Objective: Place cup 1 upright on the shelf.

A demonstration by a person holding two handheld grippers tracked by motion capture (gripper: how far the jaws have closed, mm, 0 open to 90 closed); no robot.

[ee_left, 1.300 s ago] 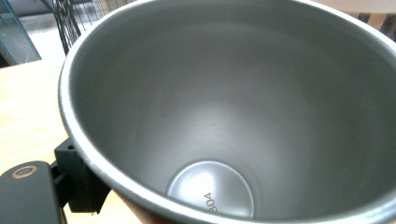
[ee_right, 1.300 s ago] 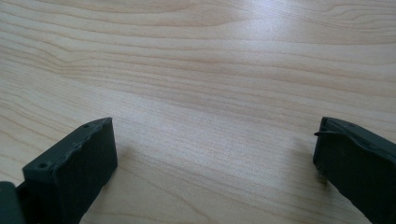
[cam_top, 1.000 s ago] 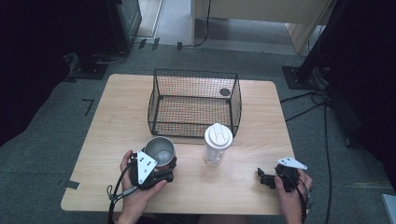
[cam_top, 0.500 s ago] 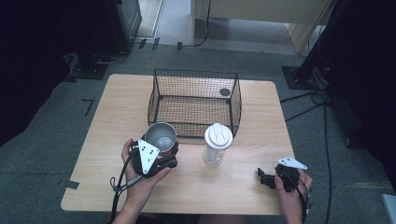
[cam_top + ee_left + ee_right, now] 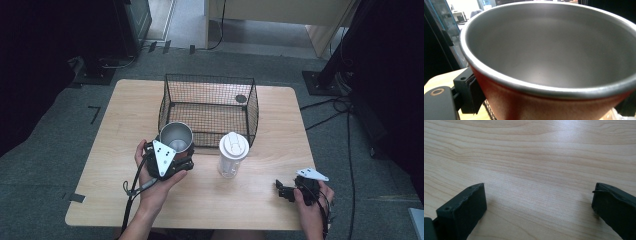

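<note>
floor: grey carpet (image 5: 45, 165) | table: light wood (image 5: 120, 110) | surroundings: dark | cables (image 5: 325, 107) on floor

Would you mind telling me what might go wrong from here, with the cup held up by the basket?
The left gripper holds the metal cup close to the front wall of the wire basket, so the cup might knock the rim on the way in. The white-lidded bottle stands just beside it and could be tipped by a sideways swing. The grip looks to be on the cup's side, so it may slip.
</note>
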